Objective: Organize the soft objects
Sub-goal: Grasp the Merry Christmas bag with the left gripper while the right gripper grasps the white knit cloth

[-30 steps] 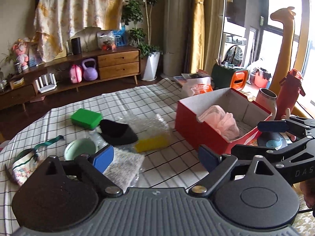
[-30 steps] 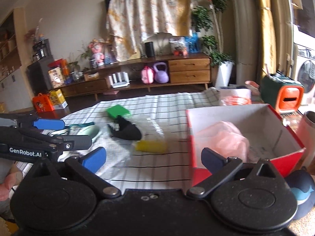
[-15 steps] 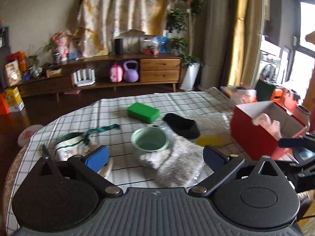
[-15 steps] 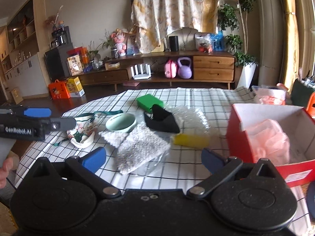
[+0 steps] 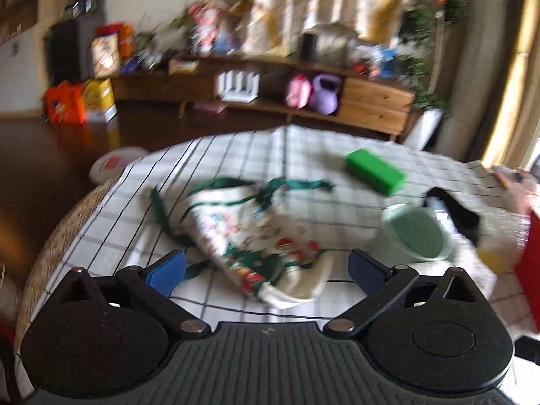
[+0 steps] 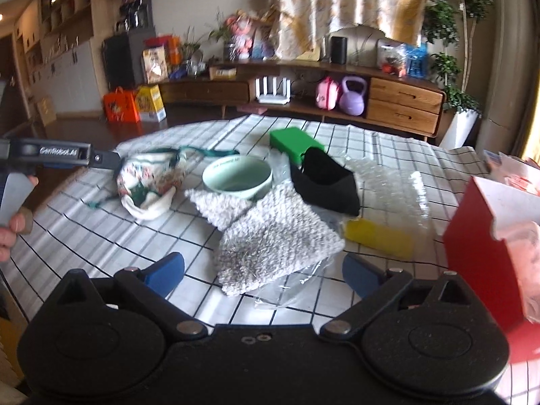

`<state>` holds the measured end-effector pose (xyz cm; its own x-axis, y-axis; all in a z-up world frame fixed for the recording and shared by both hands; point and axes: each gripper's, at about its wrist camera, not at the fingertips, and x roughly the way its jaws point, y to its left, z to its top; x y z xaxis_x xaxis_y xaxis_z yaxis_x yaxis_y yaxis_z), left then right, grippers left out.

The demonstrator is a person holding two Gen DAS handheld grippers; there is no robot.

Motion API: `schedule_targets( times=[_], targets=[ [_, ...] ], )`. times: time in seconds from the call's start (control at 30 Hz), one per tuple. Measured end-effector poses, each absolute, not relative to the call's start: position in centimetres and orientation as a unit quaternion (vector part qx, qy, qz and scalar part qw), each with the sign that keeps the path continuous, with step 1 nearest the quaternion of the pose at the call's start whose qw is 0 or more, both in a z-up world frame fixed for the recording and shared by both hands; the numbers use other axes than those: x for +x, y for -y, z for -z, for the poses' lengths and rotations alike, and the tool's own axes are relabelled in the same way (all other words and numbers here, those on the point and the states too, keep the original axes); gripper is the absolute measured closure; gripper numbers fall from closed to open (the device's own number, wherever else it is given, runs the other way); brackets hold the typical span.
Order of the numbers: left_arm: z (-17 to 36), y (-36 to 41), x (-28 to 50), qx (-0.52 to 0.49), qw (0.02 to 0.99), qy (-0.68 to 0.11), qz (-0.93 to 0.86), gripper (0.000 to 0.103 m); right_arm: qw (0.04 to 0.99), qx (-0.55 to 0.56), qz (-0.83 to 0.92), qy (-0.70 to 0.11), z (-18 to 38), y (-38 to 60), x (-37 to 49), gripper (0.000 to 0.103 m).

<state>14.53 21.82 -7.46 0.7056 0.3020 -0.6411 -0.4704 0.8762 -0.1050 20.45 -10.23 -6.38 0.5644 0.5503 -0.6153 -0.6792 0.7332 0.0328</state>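
Red box (image 6: 472, 236) holds pink puff (image 6: 519, 246); green bowl (image 6: 236, 175) looks empty. Left gripper (image 5: 266, 270), right gripper (image 6: 263, 273): both jaws wide, gripping nothing.

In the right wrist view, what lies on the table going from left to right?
Printed drawstring pouch → pale green bowl → black pouch → yellow sponge → red box.

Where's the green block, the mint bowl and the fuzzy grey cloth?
green block (image 6: 294, 141): right wrist view, top face.
mint bowl (image 6: 237, 177): right wrist view, inside wall.
fuzzy grey cloth (image 6: 273, 236): right wrist view, middle.
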Motion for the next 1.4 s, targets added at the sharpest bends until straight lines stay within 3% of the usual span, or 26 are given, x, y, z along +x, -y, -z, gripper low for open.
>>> schedule_targets(
  times=[0.6, 0.77, 0.87, 0.97, 1.03, 1.23, 1.4],
  targets=[
    [14.9, -28.0, 21.9, -0.218, 0.857, -0.385, -0.265, 0.001, 0.862, -0.163, -0.342, -0.337, 11.9, 4.1, 26.5, 0.003],
    [15.3, -27.5, 22.5, -0.201, 0.861, -0.383, -0.268, 0.003, 0.859, -0.182, -0.338, -0.339, 13.3, 3.3, 26.7, 0.004],
    [15.3, -27.1, 22.8, -0.179, 0.866, -0.381, -0.268, 0.018, 0.860, -0.198, -0.334, -0.331, 13.8, 3.0, 26.4, 0.010],
    [15.1, -26.5, 22.9, -0.156, 0.868, -0.383, -0.275, 0.042, 0.862, -0.210, -0.330, -0.323, 14.0, 2.8, 26.0, 0.018],
    [15.0, -26.3, 22.9, -0.144, 0.866, -0.385, -0.284, 0.060, 0.863, -0.216, -0.325, -0.320, 14.1, 2.7, 25.8, 0.029],
    [14.5, -26.6, 22.1, -0.144, 0.866, -0.380, -0.292, 0.082, 0.865, -0.218, -0.321, -0.318, 13.6, 2.8, 25.5, 0.062],
    [13.2, -26.4, 21.0, -0.141, 0.876, -0.358, -0.289, 0.090, 0.870, -0.200, -0.315, -0.321, 12.7, 3.5, 25.2, 0.069]
  ],
)
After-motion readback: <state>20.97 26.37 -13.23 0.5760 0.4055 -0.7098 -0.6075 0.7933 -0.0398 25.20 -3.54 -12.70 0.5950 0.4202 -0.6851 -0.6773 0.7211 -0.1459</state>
